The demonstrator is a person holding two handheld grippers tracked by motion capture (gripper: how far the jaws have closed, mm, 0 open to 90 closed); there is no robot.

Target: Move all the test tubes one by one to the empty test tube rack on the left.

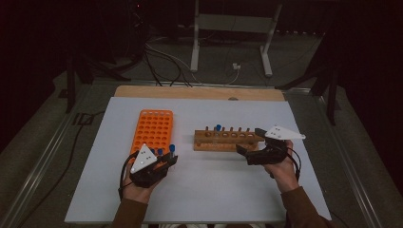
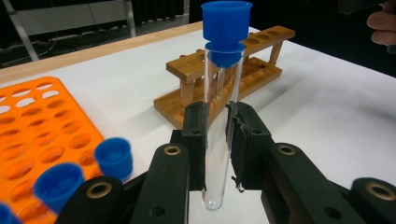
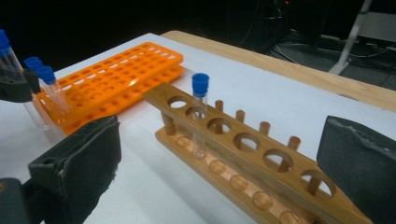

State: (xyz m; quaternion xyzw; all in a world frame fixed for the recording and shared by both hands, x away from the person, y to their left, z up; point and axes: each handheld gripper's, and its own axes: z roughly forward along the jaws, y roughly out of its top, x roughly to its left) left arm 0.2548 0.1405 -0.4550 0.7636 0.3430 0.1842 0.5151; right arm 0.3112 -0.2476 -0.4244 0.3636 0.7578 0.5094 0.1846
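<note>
Tubes are the work in hand: my left tool [image 2: 217,140] is clamped on a clear tube with a blue cap [image 2: 218,112], pads pressing its lower half from both sides so that it stands upright, round bottom hanging just below the pads and the cap well above them. From the high view that tool [image 1: 164,159] sits just off the near right corner of the orange rack [image 1: 153,128], which lies flat on the white surface [image 1: 199,190]. A few more capped tubes [image 2: 112,158] stand in the near holes of that rack, beside the one I hold. My right tool [image 1: 251,145] is at the right end of the wooden rack [image 1: 227,140], its jaws spread wide apart with nothing between them; the two black pads [image 3: 88,158] stand on either side of the rack's near end in the right gripper view, not touching it as far as I can tell. One capped tube [image 3: 200,112] stands upright in the wooden rack, in the second hole from its far end in that view, and the remaining holes of the rack [image 3: 247,154] are open. The two racks lie apart, the orange one to the left of the wooden one.
</note>
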